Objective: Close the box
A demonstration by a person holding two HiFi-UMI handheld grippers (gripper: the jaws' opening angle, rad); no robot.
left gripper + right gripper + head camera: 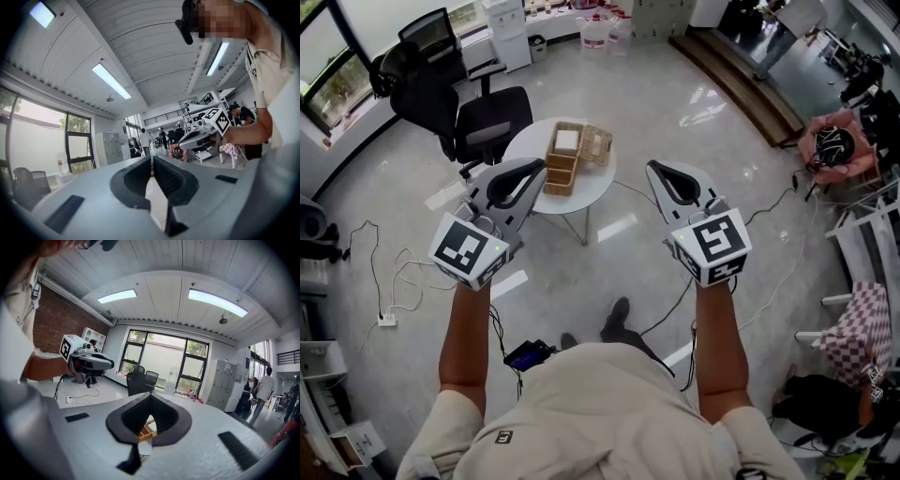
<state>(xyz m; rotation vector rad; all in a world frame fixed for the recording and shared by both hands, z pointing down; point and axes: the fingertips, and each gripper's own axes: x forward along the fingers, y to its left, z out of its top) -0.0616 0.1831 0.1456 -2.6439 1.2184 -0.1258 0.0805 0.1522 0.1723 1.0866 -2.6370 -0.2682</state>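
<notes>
A wooden box (pixel 565 156) stands on a small round white table (pixel 591 187), far below both grippers. Its lid (pixel 597 143) is swung open to the right, and something white lies in the top compartment. I hold my left gripper (pixel 536 169) over the table's left edge, its jaws shut and empty. My right gripper (pixel 655 169) hovers just right of the table, also shut on nothing. In the right gripper view a piece of the box (pixel 146 430) shows under the shut jaws (pixel 149 397), with the left gripper (pixel 89 363) off to the side. The left gripper view (pixel 152 160) looks across the room.
Two black office chairs (pixel 478 117) stand behind the table at the left. Cables (pixel 384 272) and a power strip (pixel 386 320) lie on the glossy floor. At the right are a pink seat with a bag (pixel 832 145) and a checkered cloth (pixel 860 330).
</notes>
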